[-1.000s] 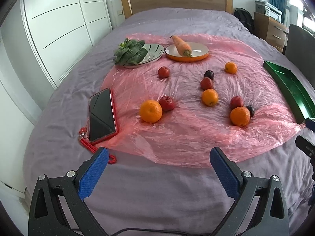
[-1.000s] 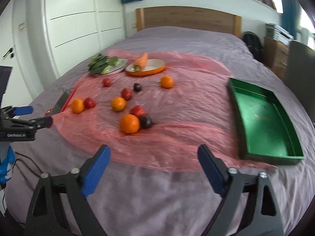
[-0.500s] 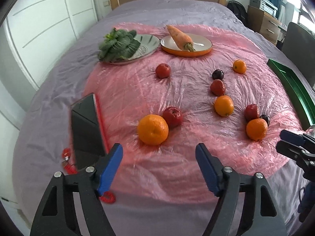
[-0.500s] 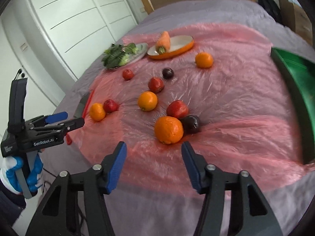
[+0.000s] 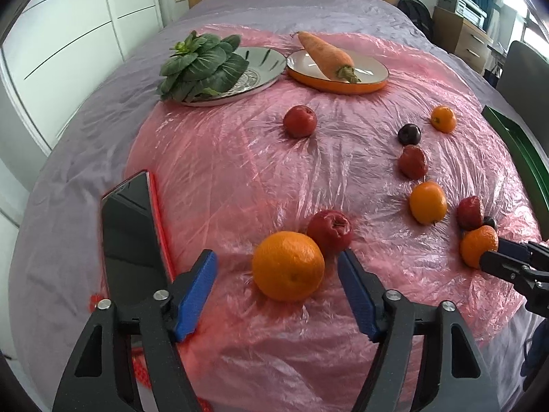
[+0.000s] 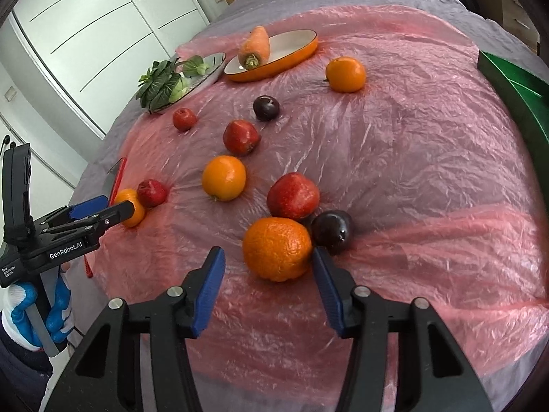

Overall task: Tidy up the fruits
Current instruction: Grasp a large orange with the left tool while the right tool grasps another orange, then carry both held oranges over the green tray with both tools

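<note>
Underneath, pink plastic sheet (image 5: 240, 158) over grey bedspread (image 5: 79, 158).

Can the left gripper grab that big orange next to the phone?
Probably yes: the left gripper is open, the orange sits between its fingers, though a red apple touches it behind.

Both grippers are rocking the same build: matte black plastic frames with triangular cutouts, silver screws at the joints, and textured blue pads on the fingers (image 5: 195, 292). The left gripper (image 6: 103, 211) is showing white "GenRobot.AI" lettering on its side, and a blue-and-white gloved hand (image 6: 37, 319) is gripping its grey handle.
</note>
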### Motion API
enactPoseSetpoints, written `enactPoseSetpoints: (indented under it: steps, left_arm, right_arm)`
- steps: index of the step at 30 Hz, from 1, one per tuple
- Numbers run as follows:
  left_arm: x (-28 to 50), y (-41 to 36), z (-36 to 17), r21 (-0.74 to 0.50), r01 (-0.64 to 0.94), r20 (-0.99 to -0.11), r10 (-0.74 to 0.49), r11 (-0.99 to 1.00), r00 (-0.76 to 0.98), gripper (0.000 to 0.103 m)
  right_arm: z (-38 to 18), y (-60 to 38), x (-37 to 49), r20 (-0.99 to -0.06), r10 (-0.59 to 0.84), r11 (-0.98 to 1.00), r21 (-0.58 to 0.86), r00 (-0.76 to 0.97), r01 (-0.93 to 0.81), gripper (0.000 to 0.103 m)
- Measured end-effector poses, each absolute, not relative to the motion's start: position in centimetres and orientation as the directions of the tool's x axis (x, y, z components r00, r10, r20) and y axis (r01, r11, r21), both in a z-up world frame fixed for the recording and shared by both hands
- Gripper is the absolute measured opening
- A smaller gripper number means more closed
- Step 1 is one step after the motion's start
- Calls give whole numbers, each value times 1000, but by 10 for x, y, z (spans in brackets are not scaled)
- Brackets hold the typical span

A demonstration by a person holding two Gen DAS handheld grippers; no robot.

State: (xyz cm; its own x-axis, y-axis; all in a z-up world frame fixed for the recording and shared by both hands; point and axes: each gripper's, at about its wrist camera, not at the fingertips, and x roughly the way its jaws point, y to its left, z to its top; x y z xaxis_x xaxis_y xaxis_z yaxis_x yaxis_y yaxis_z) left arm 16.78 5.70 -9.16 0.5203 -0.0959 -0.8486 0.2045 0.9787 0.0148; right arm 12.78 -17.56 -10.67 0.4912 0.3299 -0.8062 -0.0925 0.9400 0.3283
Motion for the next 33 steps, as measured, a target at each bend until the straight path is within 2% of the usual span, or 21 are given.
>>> enactPoseSetpoints:
  steps: [6, 8, 9, 10, 23, 33]
  left_arm:
    - [170, 54, -105, 36, 214, -863, -78, 976, 500, 55]
    - [169, 54, -108, 24, 220, -866, -90, 975, 492, 44]
    - [169, 53, -108, 18, 227, -866, -98, 974, 490, 41]
    - [168, 51, -108, 27, 229, -865, -92, 973, 493, 40]
    - [157, 61, -91, -13, 202, -844, -119, 979, 523, 39]
    - [139, 60, -63, -3, 183, -824, -106, 983, 556, 39]
  right_arm:
    - [-110, -174, 133, -820, 310, 947, 310, 481, -80, 81]
    - [-112, -172, 134, -824, 303, 950, 302, 479, -80, 74]
    - [-113, -172, 135, -825, 301, 951, 300, 479, -79, 65]
    - [-115, -172, 135, -825, 303, 949, 304, 477, -77, 65]
    - [-108, -177, 123, -790, 374, 922, 375, 485, -101, 62]
    - [-81, -173, 103, -766, 394, 917, 364, 508, -162, 62]
